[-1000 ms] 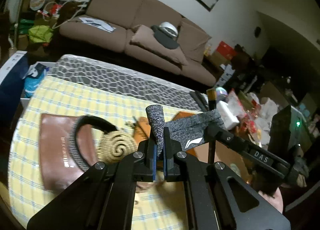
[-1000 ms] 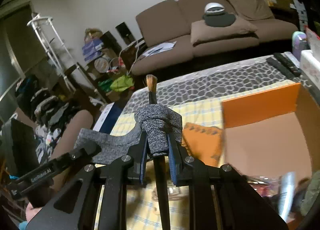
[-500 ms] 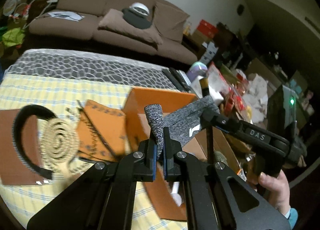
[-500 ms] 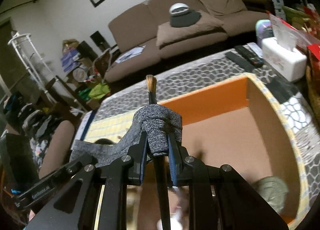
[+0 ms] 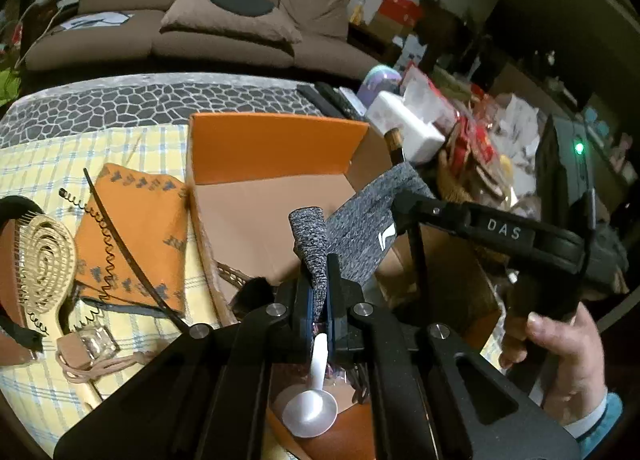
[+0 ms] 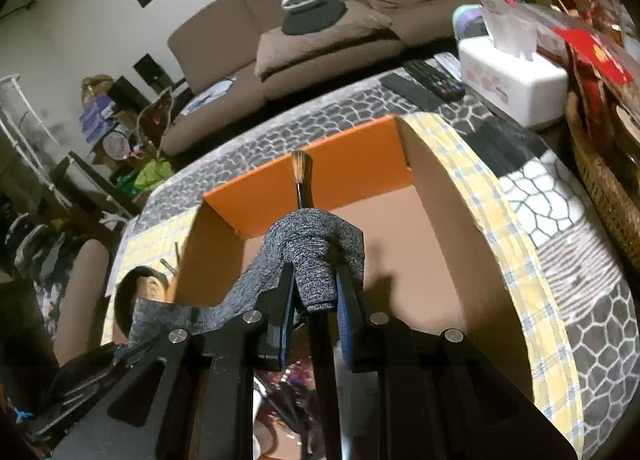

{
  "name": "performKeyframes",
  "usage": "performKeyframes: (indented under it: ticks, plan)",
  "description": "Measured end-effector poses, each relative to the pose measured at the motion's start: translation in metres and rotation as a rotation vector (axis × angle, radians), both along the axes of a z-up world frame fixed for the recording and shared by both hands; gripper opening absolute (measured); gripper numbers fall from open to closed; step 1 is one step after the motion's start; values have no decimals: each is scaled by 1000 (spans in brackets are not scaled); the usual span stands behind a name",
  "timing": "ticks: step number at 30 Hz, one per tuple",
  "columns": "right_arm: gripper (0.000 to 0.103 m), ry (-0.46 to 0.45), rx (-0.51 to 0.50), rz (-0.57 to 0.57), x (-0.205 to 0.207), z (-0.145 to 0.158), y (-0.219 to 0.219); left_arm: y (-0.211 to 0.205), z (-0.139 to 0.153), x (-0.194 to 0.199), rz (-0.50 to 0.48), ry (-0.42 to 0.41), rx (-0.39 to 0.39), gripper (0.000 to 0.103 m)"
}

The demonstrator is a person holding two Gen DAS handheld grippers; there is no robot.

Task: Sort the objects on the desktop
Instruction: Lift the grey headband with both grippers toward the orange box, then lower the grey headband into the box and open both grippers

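grey knit sock (image 5: 360, 220) hangs stretched between both grippers over the open orange cardboard box (image 5: 276, 152). left gripper (image 5: 319, 288) is pinched tight on one end of it; right gripper (image 6: 314, 292) is clamped on the other end, bunched round a paintbrush (image 6: 301, 176) w/ bristles poking past the fabric. sock is soft, light, floppy, so it'll sag and drape once let go; the brush is stiff, thin, prob slippery inside the knit. best hold is the cuff or toe ends, as now. white spoon (image 5: 312, 408) lies in the box below. hairbrush (image 5: 44, 260) and orange cloth (image 5: 136, 236) sit beside the box on the checked tablecloth (image 5: 120, 148).
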State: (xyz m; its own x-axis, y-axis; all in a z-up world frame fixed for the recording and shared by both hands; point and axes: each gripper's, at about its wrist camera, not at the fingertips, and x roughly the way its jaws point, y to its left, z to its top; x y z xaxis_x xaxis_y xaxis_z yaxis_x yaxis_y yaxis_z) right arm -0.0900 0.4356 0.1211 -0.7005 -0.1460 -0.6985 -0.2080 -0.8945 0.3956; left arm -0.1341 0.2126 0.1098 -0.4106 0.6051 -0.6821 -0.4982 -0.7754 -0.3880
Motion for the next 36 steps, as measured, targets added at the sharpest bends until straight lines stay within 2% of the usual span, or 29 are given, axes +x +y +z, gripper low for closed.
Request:
performKeyframes:
  ticks: [11, 19, 23, 24, 28, 30, 34, 36]
  plan:
    - [19, -126, 93, -9, -7, -23, -1, 17, -19, 5, -31, -24, -82, 5]
    - [28, -215, 124, -21, -8, -40, 1, 20, -26, 5, -40, -36, -108, 5]
    - [29, -215, 124, -24, -7, -39, 4, 21, -26, 5, -39, -32, -129, 6]
    - [32, -215, 127, -27, -7, -38, 4, 20, -26, 5, -37, -30, -134, 7]
    - [44, -188, 144, -38, -2, -24, 3, 20, -22, 6, -32, -29, -125, 22]
    - [46, -170, 147, -36, -1, -16, 1, 18, -18, 7, -24, -20, -130, 33]
    - [49, -127, 146, -35, 3, 0, -2, 9, -7, 8, -3, 5, -125, 36]
    - [50, -113, 145, -31, 4, 6, -5, 0, 1, 8, 16, 12, -104, 42]
